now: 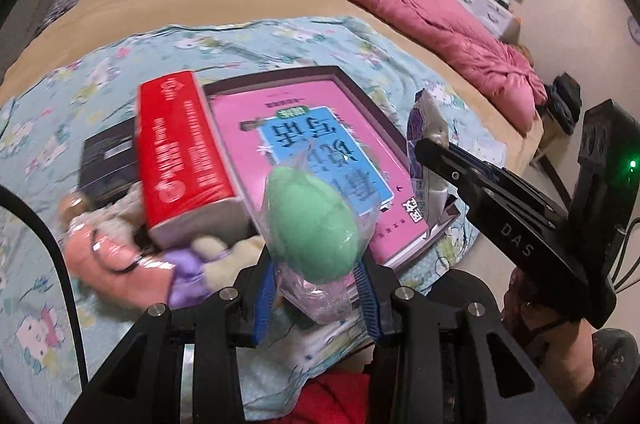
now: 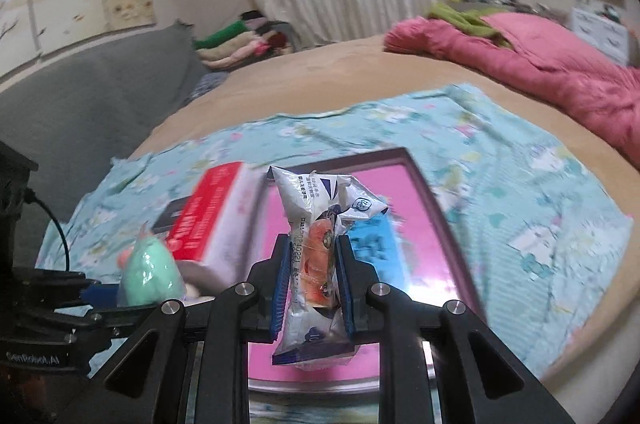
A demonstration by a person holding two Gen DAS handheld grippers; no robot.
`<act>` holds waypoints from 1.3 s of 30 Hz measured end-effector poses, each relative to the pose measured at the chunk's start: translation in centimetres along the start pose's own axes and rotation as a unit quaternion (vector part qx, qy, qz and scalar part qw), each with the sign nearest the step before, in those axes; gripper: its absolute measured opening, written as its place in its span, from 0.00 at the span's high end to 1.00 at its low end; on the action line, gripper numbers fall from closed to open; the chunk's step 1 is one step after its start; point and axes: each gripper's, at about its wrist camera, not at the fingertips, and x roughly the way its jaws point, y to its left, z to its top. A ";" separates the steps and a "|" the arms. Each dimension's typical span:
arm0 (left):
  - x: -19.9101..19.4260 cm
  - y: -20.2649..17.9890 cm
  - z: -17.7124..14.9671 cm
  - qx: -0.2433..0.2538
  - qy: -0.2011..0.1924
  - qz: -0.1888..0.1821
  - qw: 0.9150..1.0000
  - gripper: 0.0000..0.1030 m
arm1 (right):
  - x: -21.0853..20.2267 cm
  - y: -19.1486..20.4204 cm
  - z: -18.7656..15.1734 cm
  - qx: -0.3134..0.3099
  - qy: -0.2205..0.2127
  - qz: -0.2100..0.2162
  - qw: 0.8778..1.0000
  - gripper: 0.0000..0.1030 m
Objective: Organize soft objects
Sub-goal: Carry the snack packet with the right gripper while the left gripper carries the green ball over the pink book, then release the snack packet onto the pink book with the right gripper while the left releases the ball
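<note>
Right wrist: snack packet (image 2: pixel 316 256) between pads (image 2: pixel 282 288)

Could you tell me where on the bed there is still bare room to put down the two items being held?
The blue patterned sheet lies bare between the tray and the pink quilt, and the tan bedcover beyond it is open too. It is crowded at the tray's other side: red box, black box and plush toys.

We see a mint-green plush (image 1: pixel 312 224) in clear wrap, a white and navy snack packet (image 2: pixel 320 224), a red box (image 1: pixel 180 152), a pink book (image 1: pixel 316 160), and a pale-blue cartoon-print sheet (image 2: pixel 500 184).
</note>
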 end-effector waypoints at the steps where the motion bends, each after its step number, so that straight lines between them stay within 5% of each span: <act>1: 0.7 -0.4 0.2 0.005 0.006 0.002 1.000 0.64 | 0.1 -0.4 0.0 0.005 0.002 -0.006 1.000 0.78; 16: 8.6 -3.5 0.9 0.045 0.080 0.019 0.996 0.64 | 3.7 -4.8 -2.0 0.044 0.069 -0.035 0.996 0.78; 39: 11.3 -4.3 0.1 0.053 0.110 0.022 0.992 0.60 | 6.0 -6.0 -3.2 0.044 0.110 -0.067 0.991 0.73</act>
